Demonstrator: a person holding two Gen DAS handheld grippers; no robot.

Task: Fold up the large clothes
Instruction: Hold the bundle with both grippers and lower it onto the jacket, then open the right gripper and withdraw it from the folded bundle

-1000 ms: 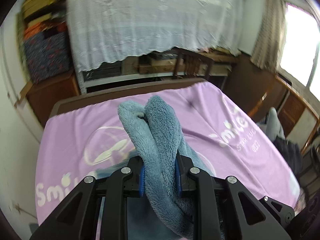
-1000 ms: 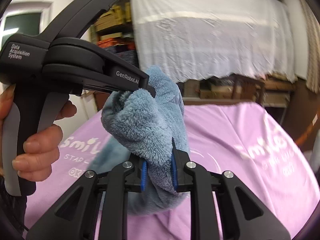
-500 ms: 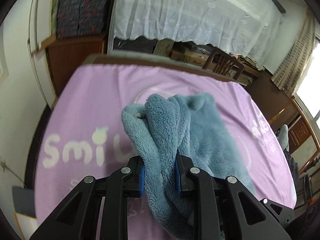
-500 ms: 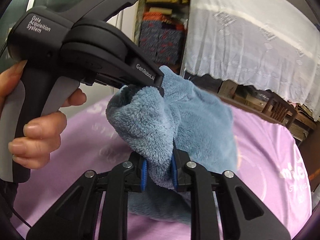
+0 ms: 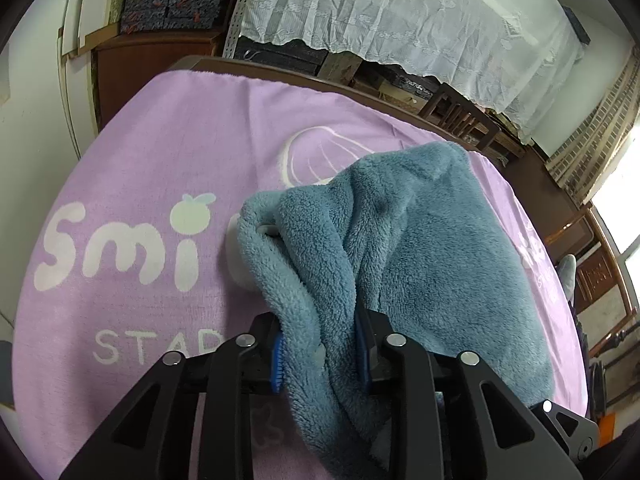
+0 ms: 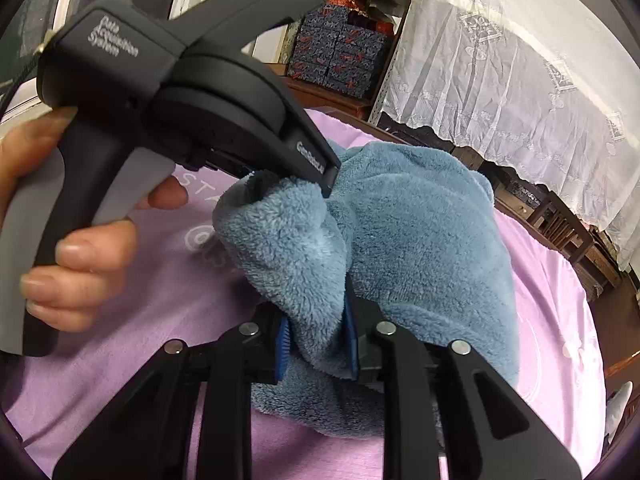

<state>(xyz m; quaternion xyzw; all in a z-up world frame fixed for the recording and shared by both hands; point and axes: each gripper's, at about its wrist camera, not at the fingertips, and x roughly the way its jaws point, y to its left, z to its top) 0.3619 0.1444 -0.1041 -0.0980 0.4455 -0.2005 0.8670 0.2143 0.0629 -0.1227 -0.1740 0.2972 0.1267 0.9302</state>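
Item: blue-grey fleece garment (image 5: 432, 248), thick pile, bunched and partly folded. It lies on a lilac printed blanket (image 5: 152, 168) spread over a dark wooden table (image 5: 360, 94), toward the blanket's right half, its far end short of the table's far edge. White lettering on the blanket shows beside the garment's left side.

Left gripper (image 5: 320, 354), black with blue pads: a thick fold of the fleece sits between the pads and is still gripped, while the jaws are opening.

Right gripper (image 6: 316, 346), same make: a roll of the fleece is pinched between its blue pads; its jaws are opening too.

The person's left hand (image 6: 76, 248) grasps the left gripper's handle, fingers on the grey trigger.

Background: white lace curtain (image 5: 400, 20) over shelving.
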